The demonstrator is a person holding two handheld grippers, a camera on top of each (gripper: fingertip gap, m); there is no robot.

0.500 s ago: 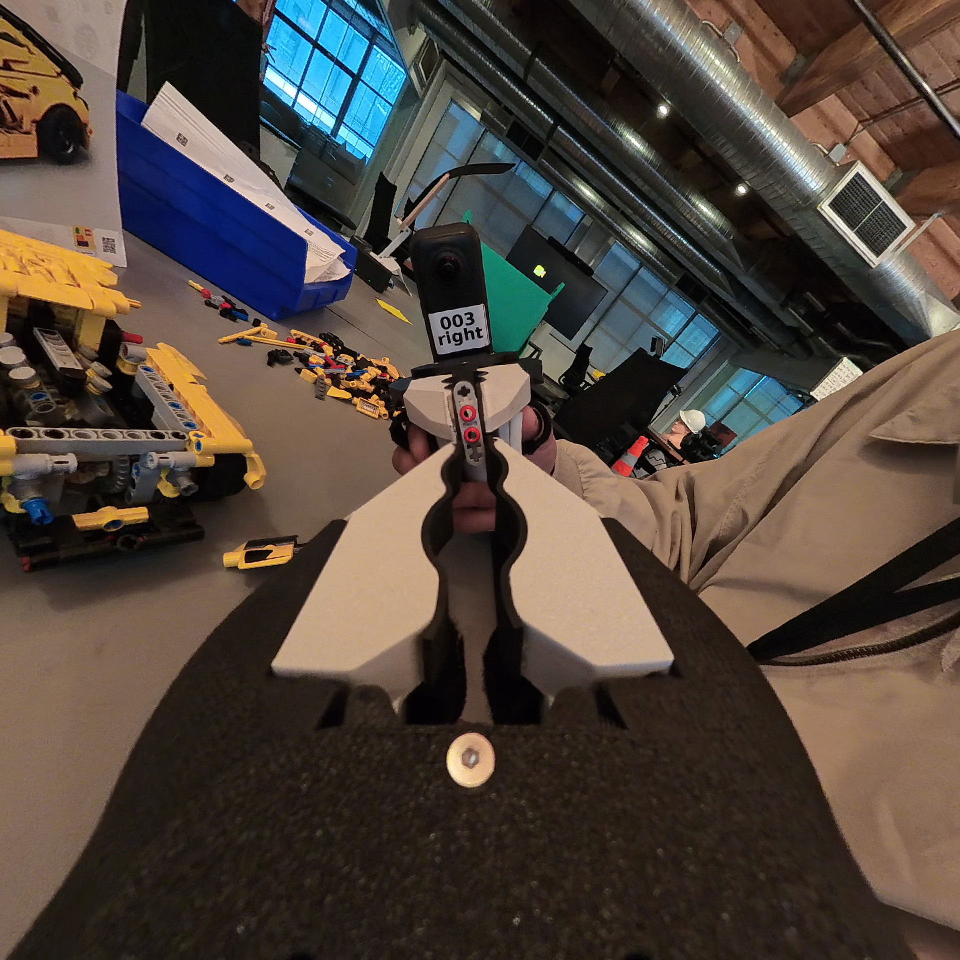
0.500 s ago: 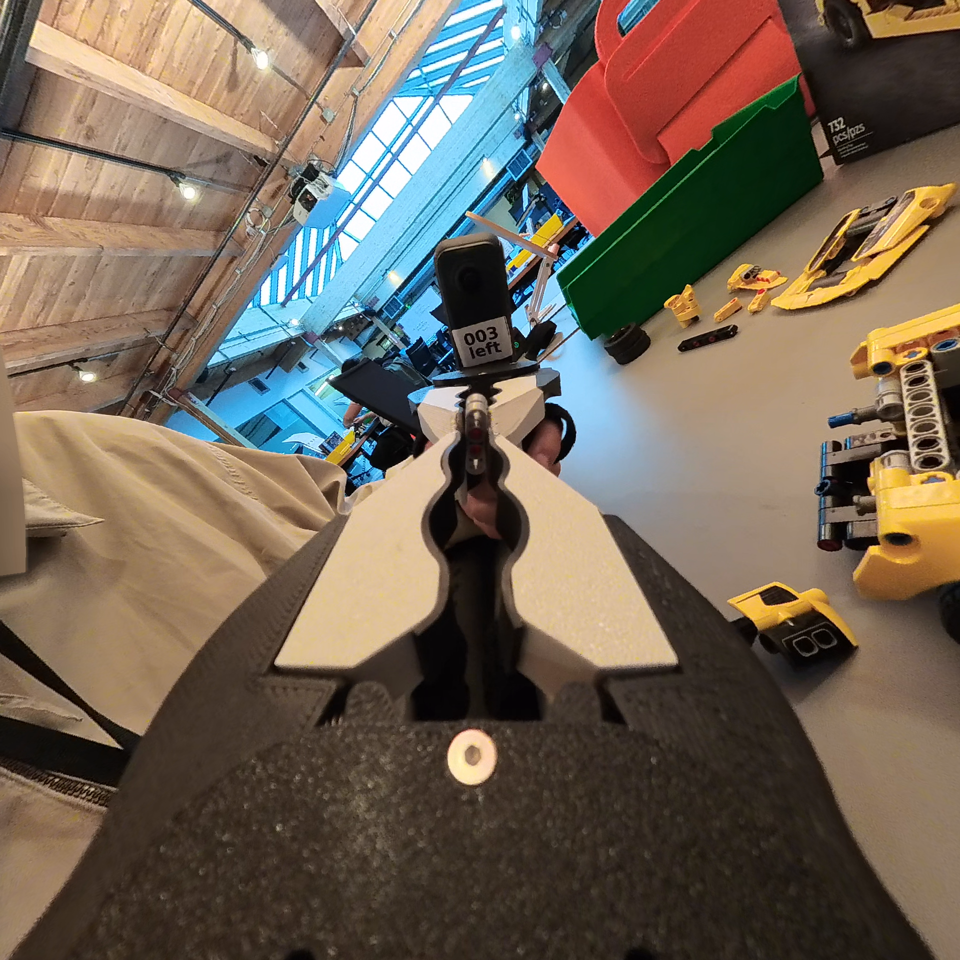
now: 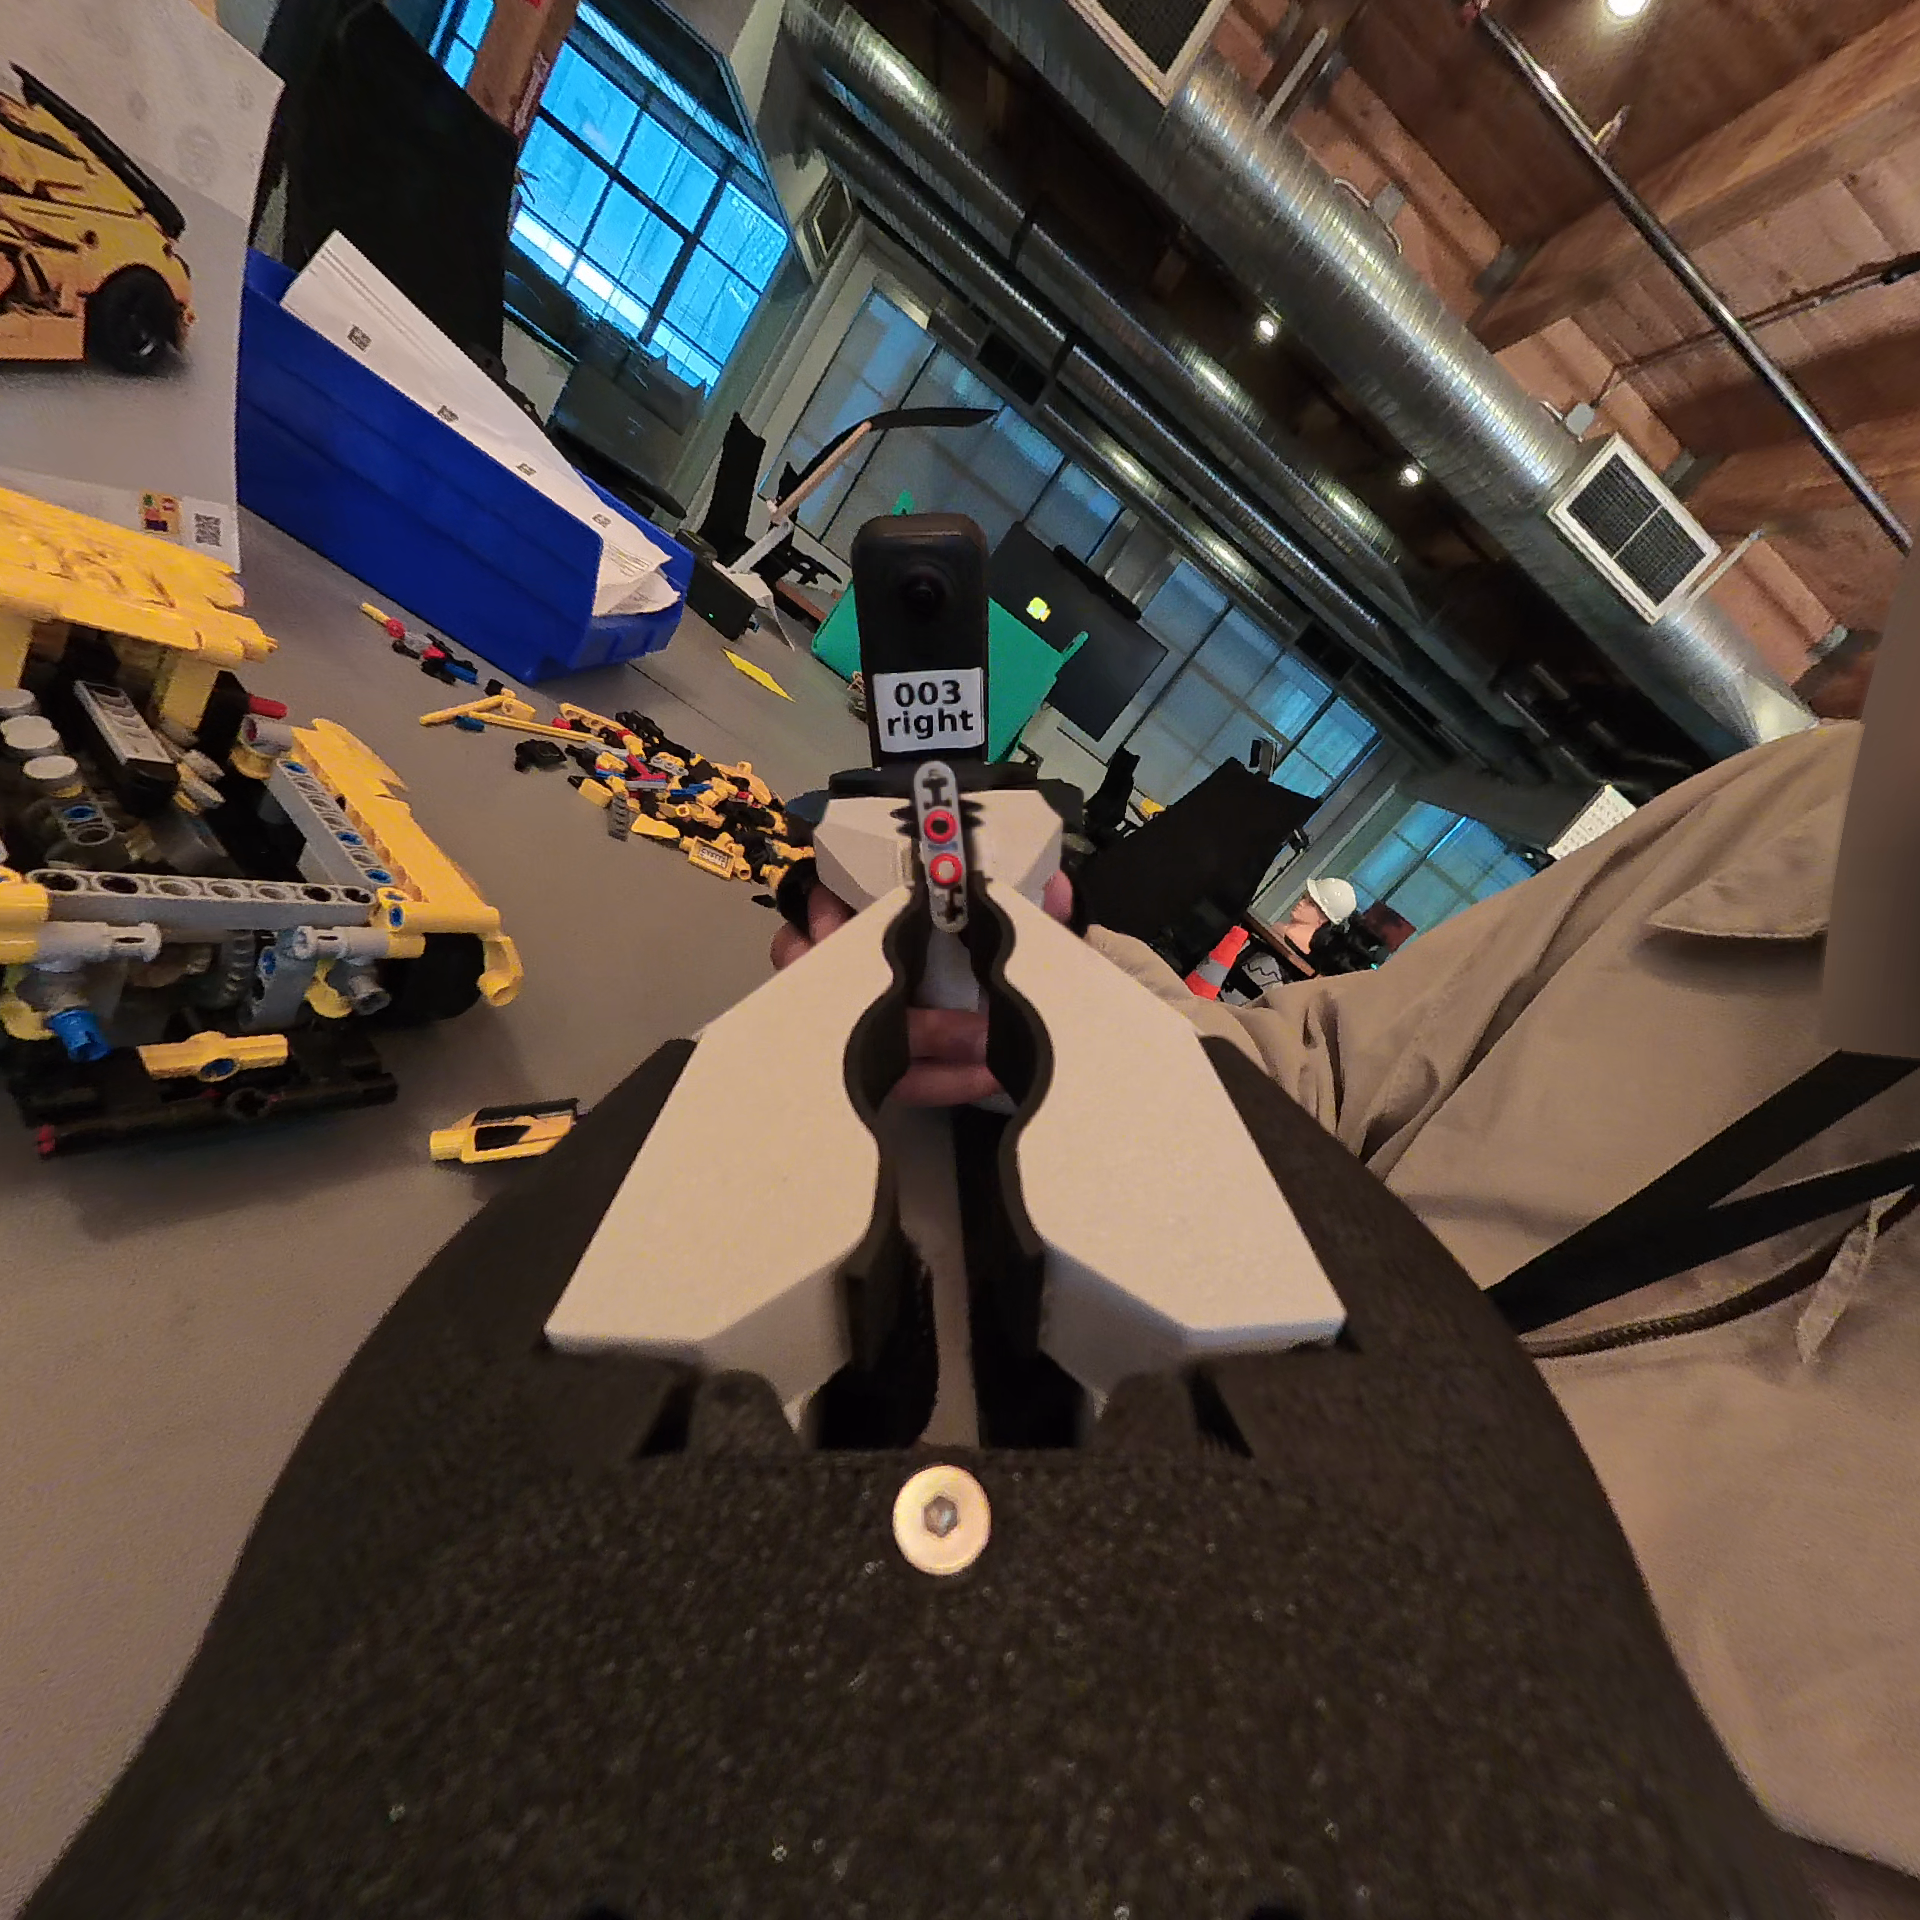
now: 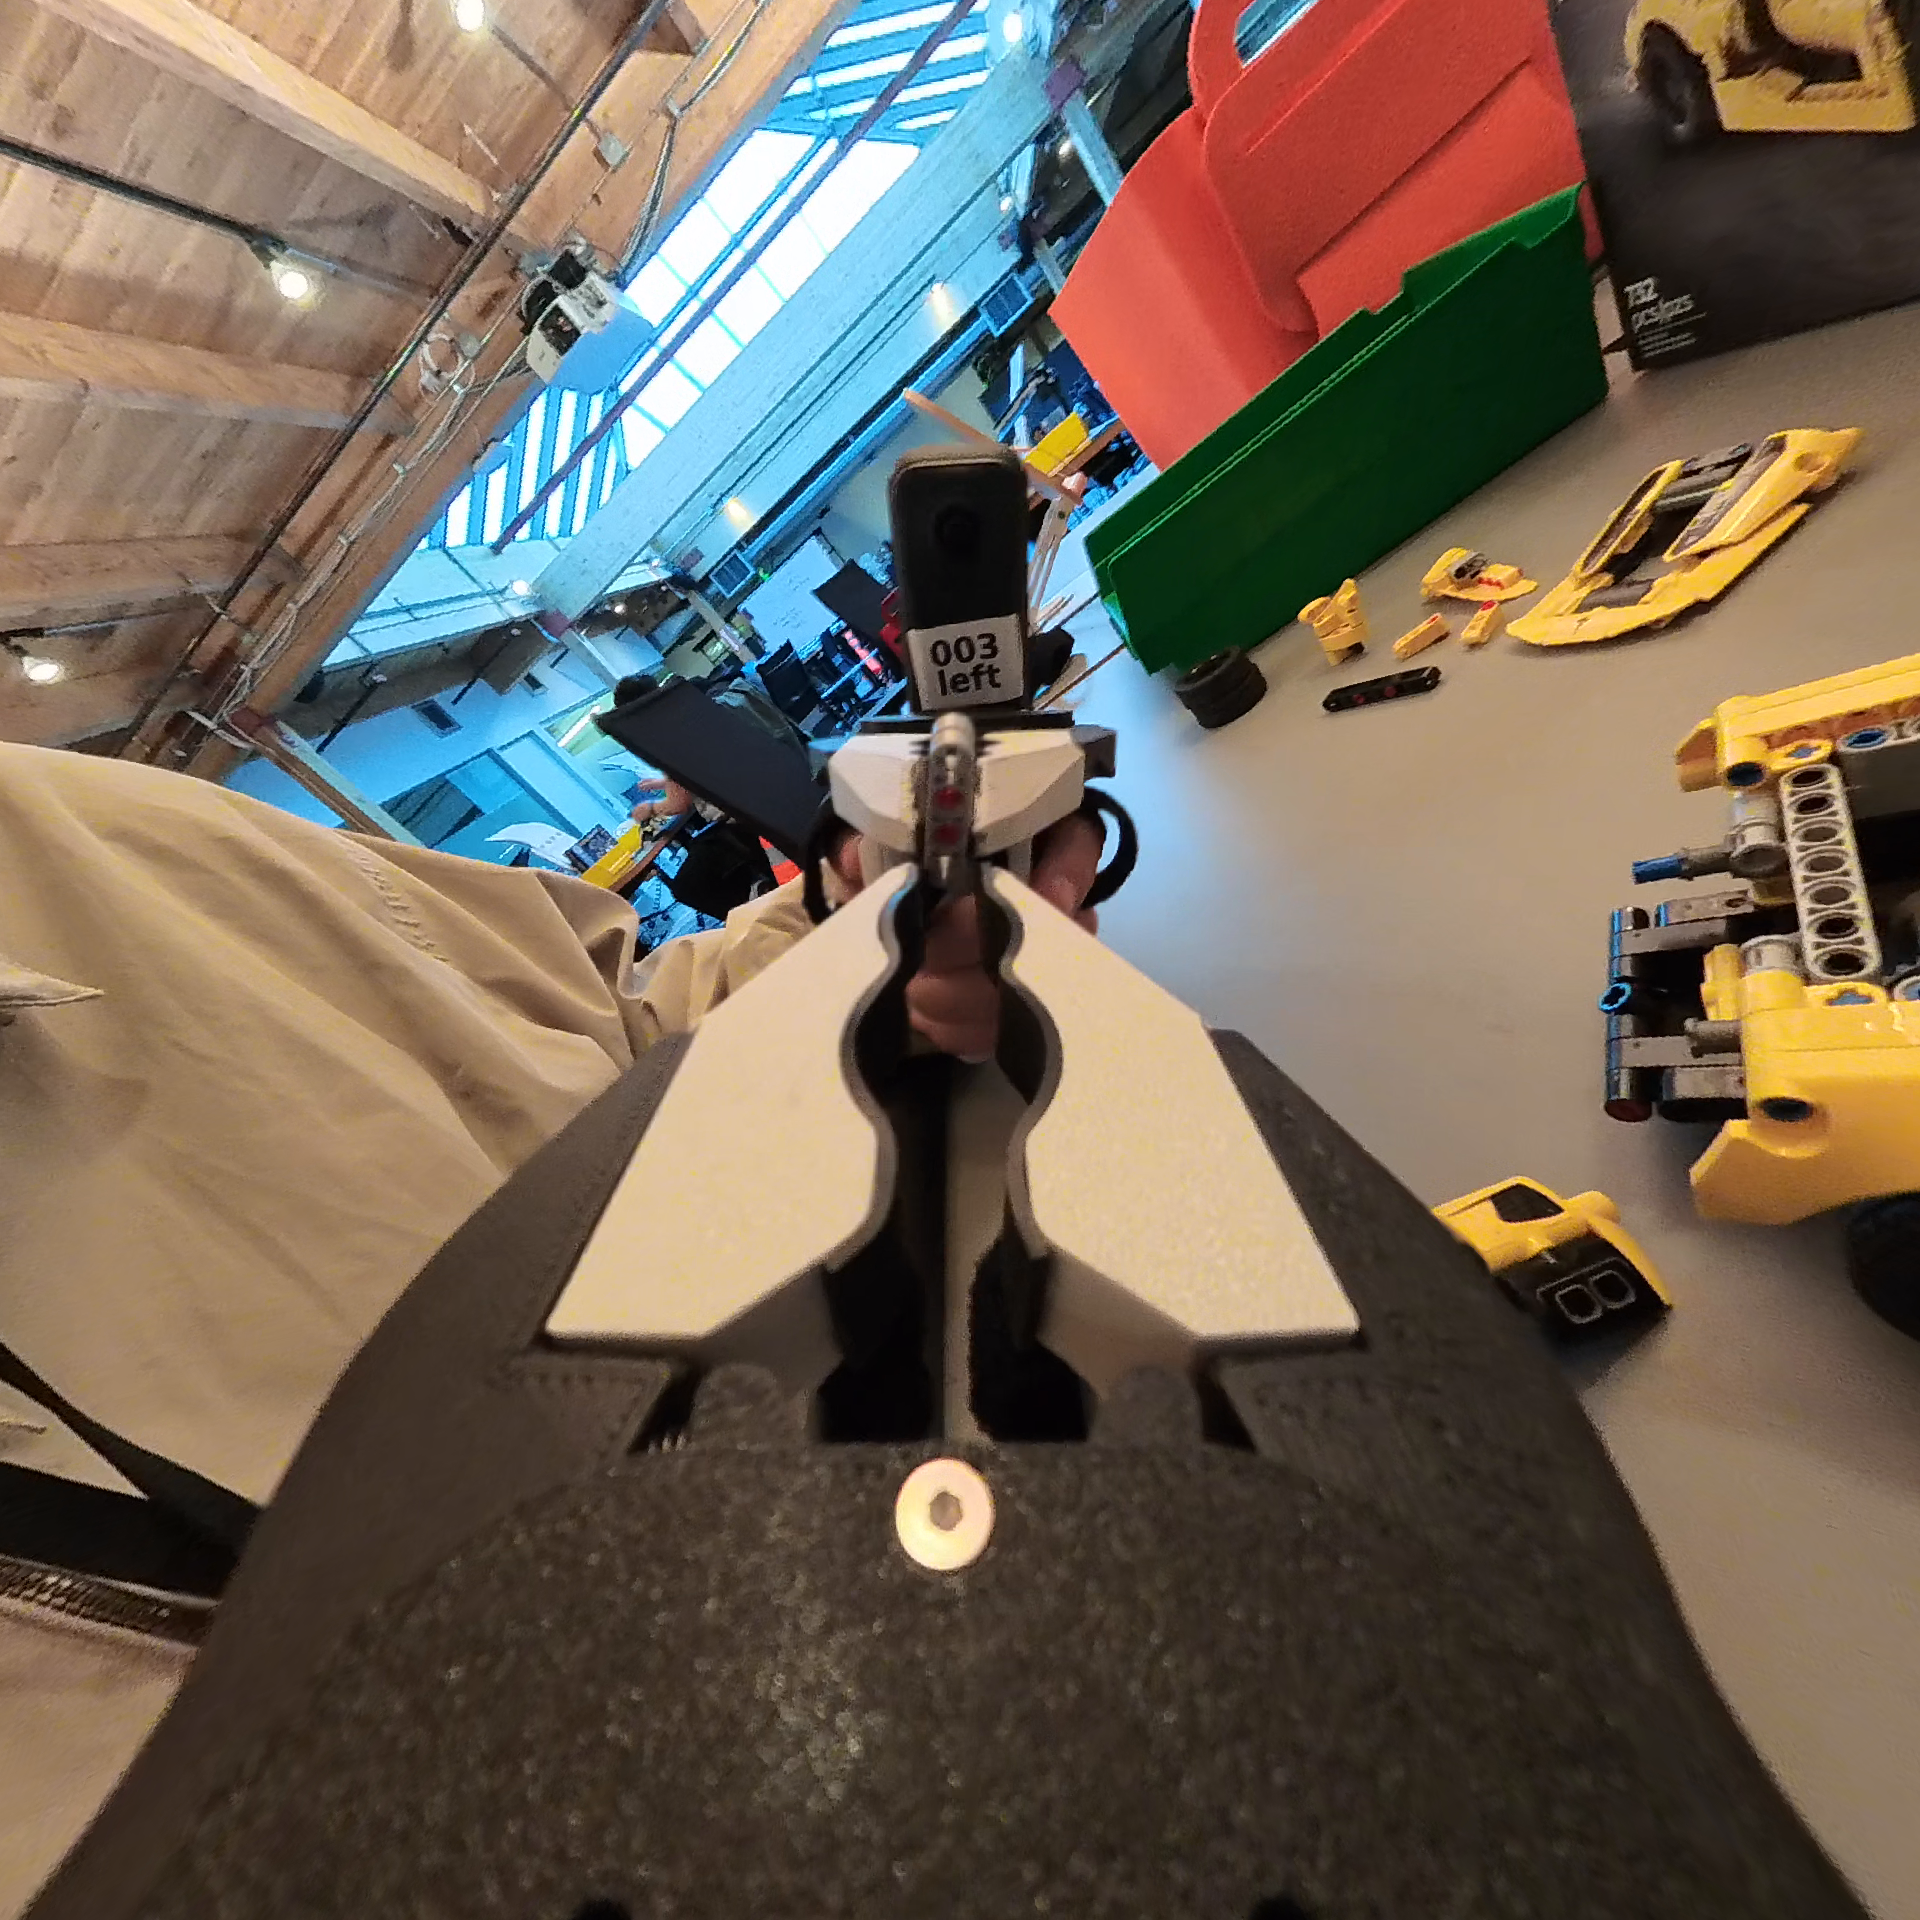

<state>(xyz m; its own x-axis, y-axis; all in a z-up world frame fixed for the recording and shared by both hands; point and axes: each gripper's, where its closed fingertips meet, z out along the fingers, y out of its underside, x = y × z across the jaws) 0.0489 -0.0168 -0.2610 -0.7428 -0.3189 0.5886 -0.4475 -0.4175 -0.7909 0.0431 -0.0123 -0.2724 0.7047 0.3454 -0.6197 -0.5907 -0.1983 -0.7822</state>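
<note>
A half-built yellow brick car (image 3: 208, 904) is sitting toward the left edge of the surface (image 3: 623, 987), with a scatter of loose pieces (image 3: 696, 805) lying beyond it. To its right, the left gripper (image 3: 940, 920) is pinching almost fully closed on the lower end of a small grey beam (image 3: 942, 847) with two red pins, holding it upright and centred between the tips. The right gripper (image 4: 948, 888) is facing it tip to tip at the same beam, drawn just as narrow, but I cannot tell whether it is clamping.
</note>
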